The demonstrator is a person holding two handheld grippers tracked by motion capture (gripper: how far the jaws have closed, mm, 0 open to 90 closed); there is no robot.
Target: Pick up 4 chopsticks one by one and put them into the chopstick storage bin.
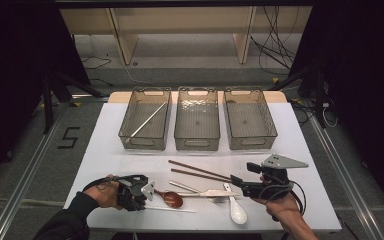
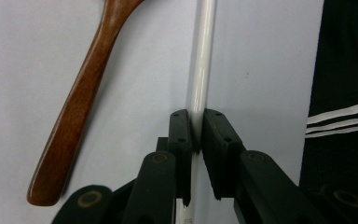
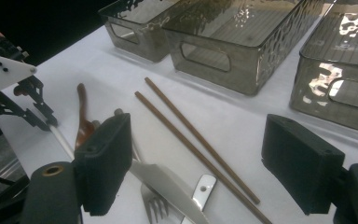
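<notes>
My left gripper (image 2: 196, 135) is shut on a thin white chopstick (image 2: 200, 70), which lies on the white table and runs straight out from between its pads. In the high view this gripper (image 1: 145, 202) is at the front left, at the end of the white chopstick (image 1: 172, 209). A brown wooden spoon (image 2: 79, 107) lies just beside it, apart from the jaws. My right gripper (image 3: 205, 163) stands open at the front right, hovering over a fork (image 3: 154, 205), a knife (image 3: 168, 186) and a white ceramic spoon (image 1: 237, 210). Two brown chopsticks (image 1: 200, 172) lie ahead of it.
Three clear grey bins stand in a row at the back: the left bin (image 1: 125, 135) holds one pale chopstick (image 1: 147, 120), the middle bin (image 1: 197, 145) and right bin (image 1: 270, 135) look empty. A dark striped sleeve (image 2: 340, 116) is beside the left gripper.
</notes>
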